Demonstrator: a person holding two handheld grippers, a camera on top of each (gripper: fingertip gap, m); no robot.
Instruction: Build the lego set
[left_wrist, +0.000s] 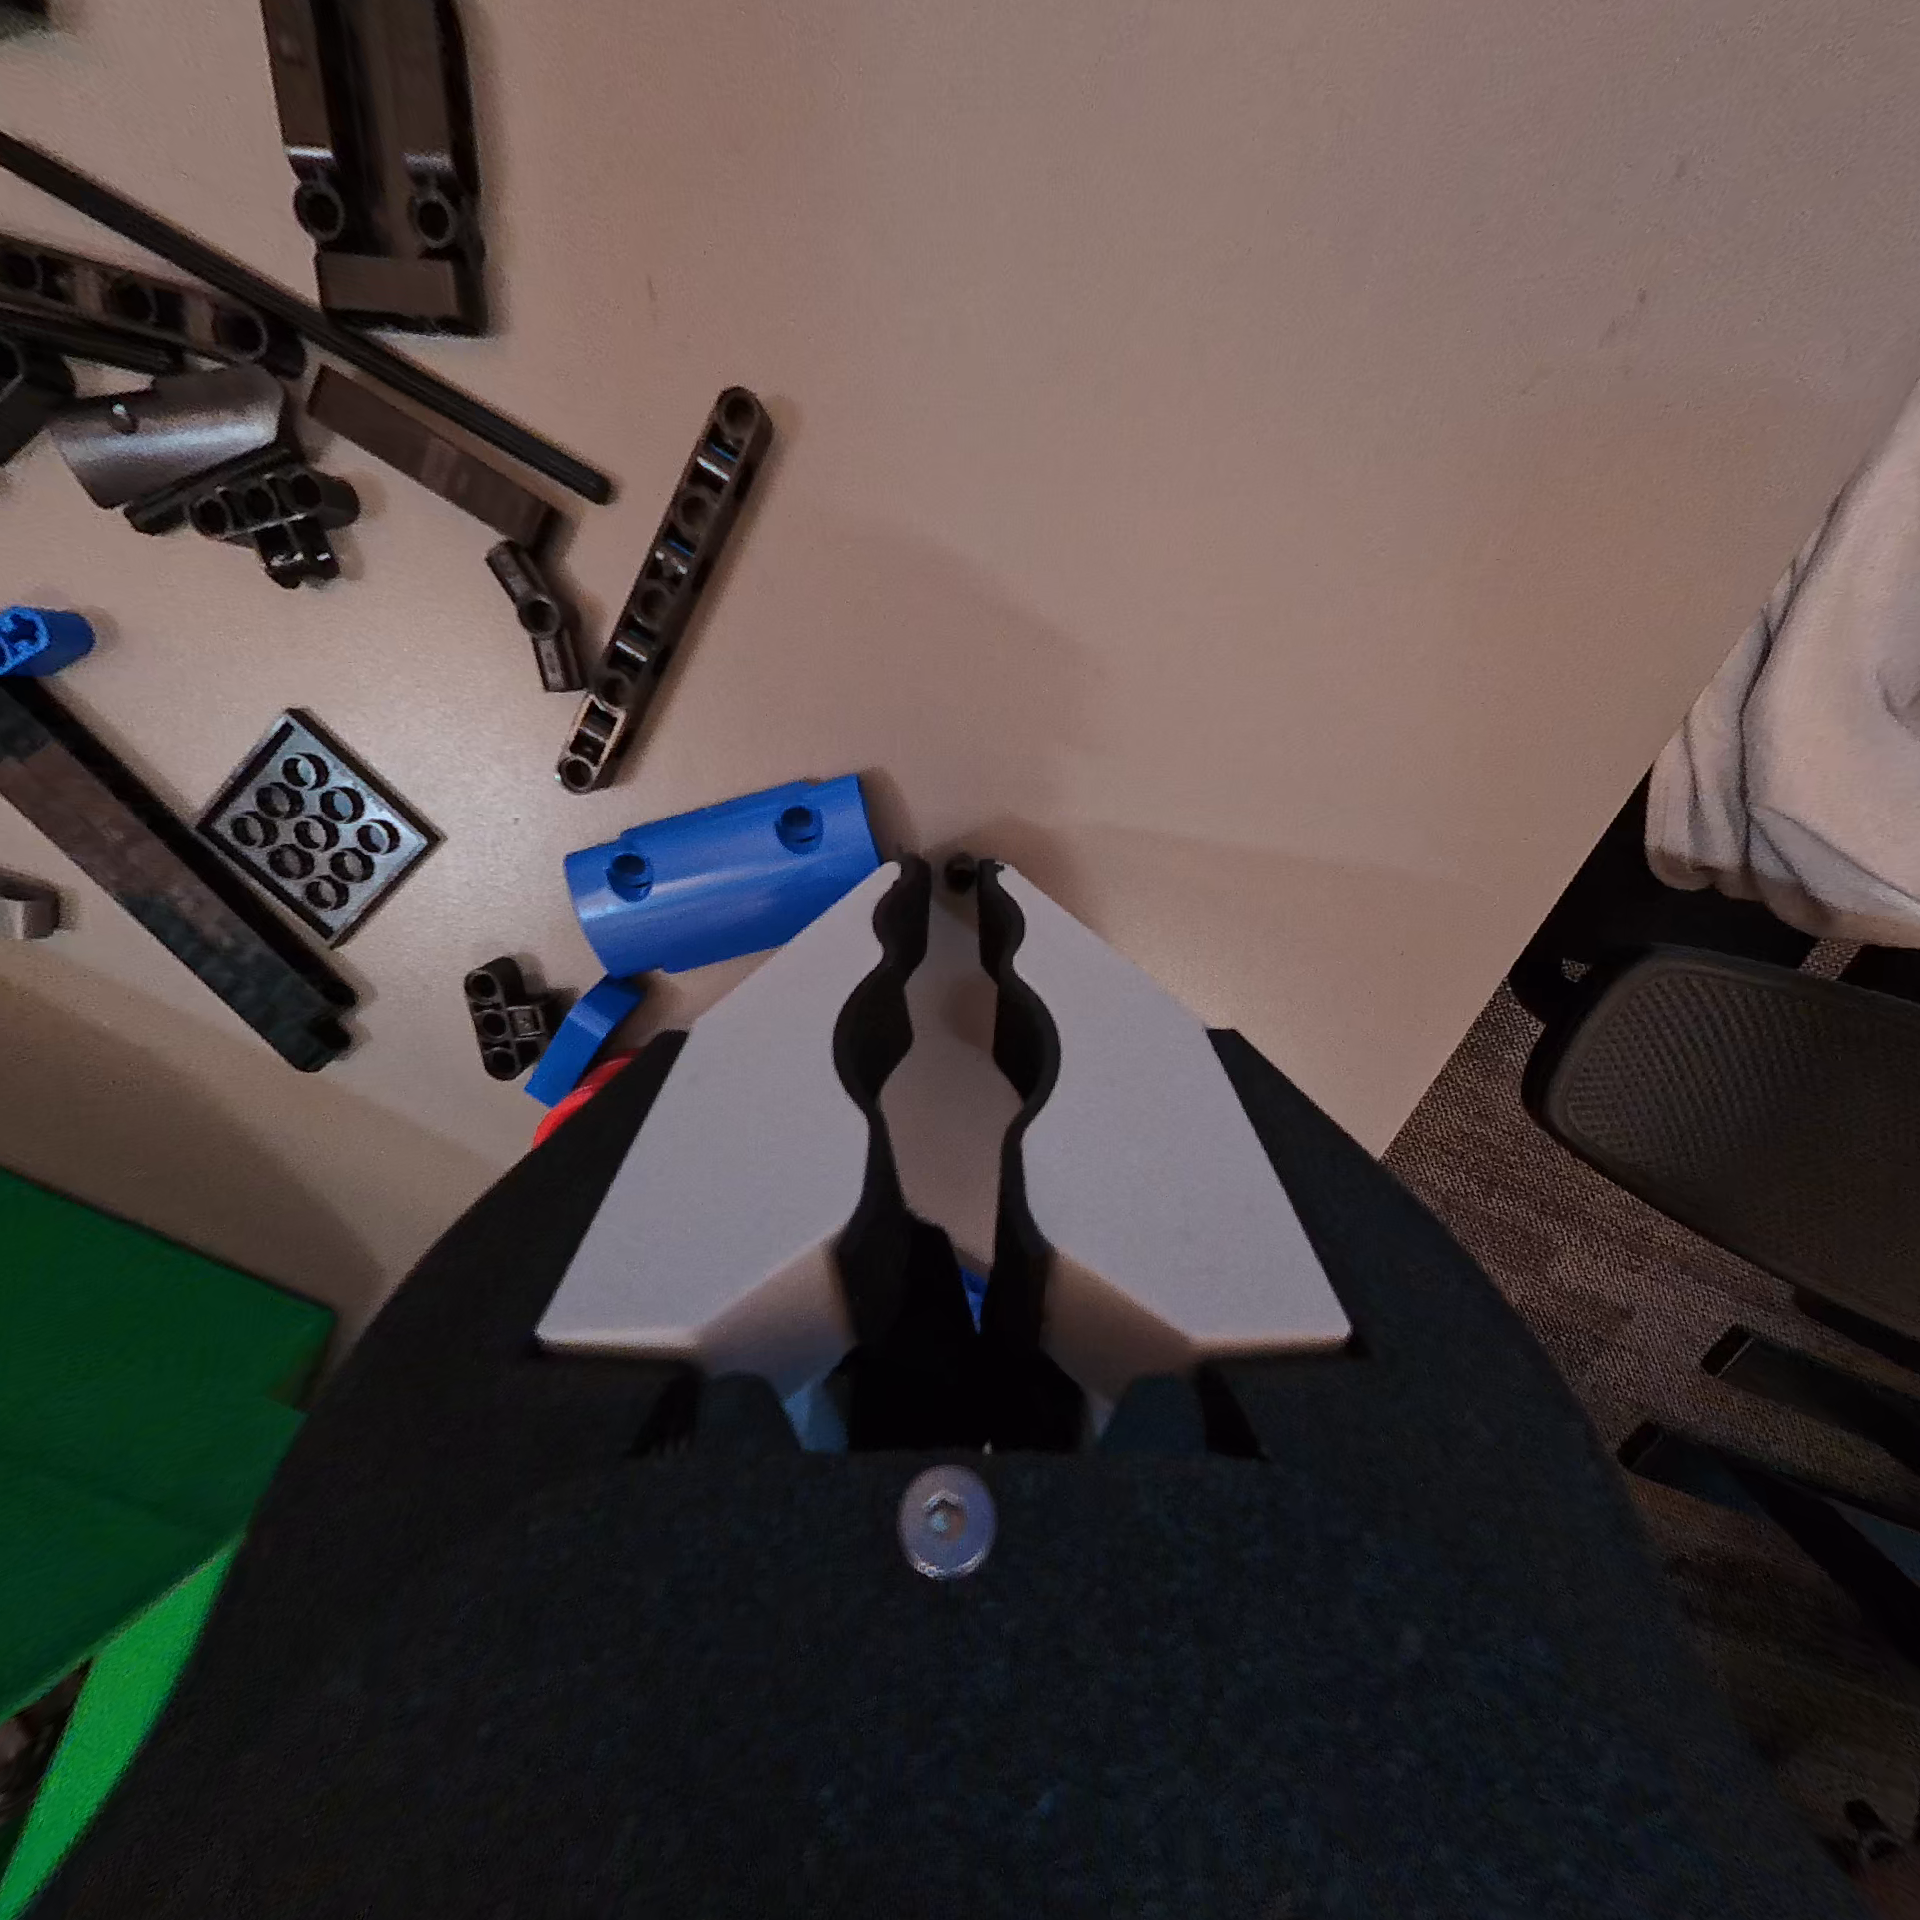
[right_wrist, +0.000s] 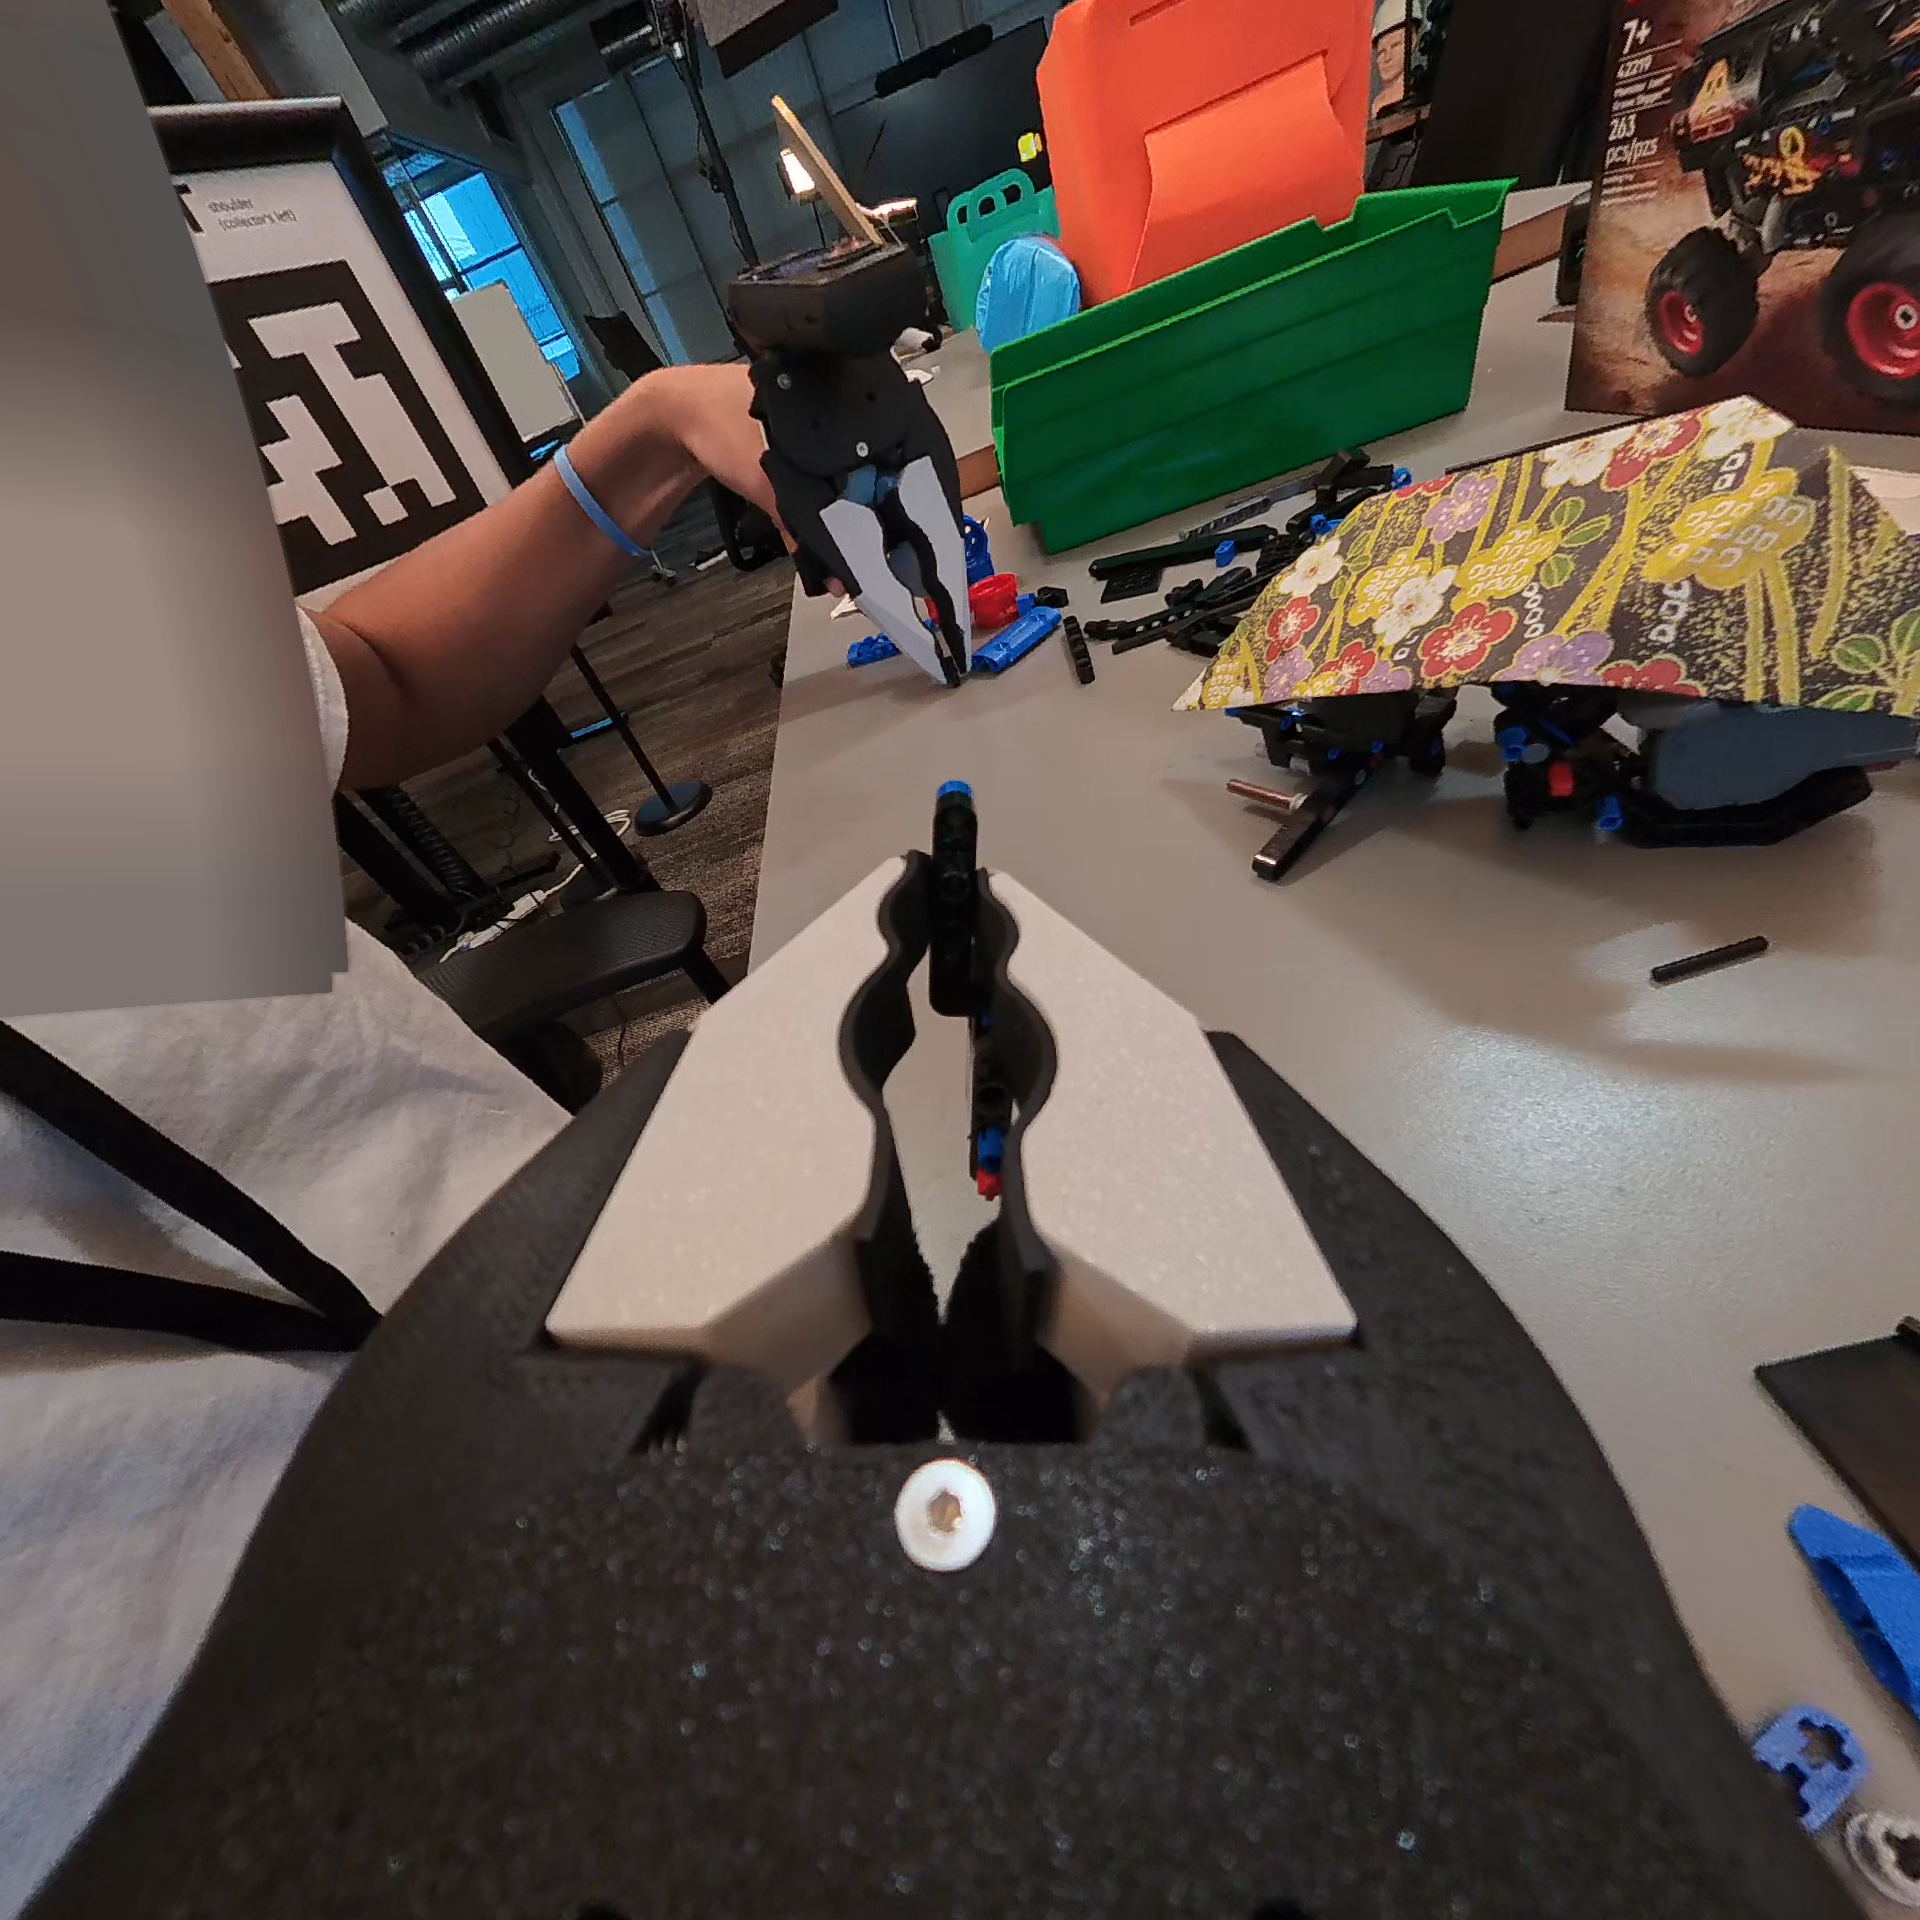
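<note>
My left gripper (left_wrist: 954, 873) points down at the table, its jaws a narrow gap apart. A small black pin (left_wrist: 961, 871) lies between its tips, close to the right finger. A blue curved panel (left_wrist: 727, 883) lies just left of the tips. The left gripper also shows in the right wrist view (right_wrist: 951, 670), tips on the table among loose bricks. My right gripper (right_wrist: 951, 873) is shut on a short black beam (right_wrist: 952, 925) held upright above the table, with a blue pin (right_wrist: 954, 793) at its top and blue and red pins lower down.
Loose black beams (left_wrist: 665, 592), a grey studded plate (left_wrist: 317, 826) and a green bin (right_wrist: 1247, 384) lie around the left gripper. A partly built vehicle (right_wrist: 1683, 779) sits under floral paper (right_wrist: 1558, 561). A black axle (right_wrist: 1709, 958) lies alone. The table edge and a chair (left_wrist: 1745, 1122) are at the right. The grippers' ends are close to 30 centimetres from one another.
</note>
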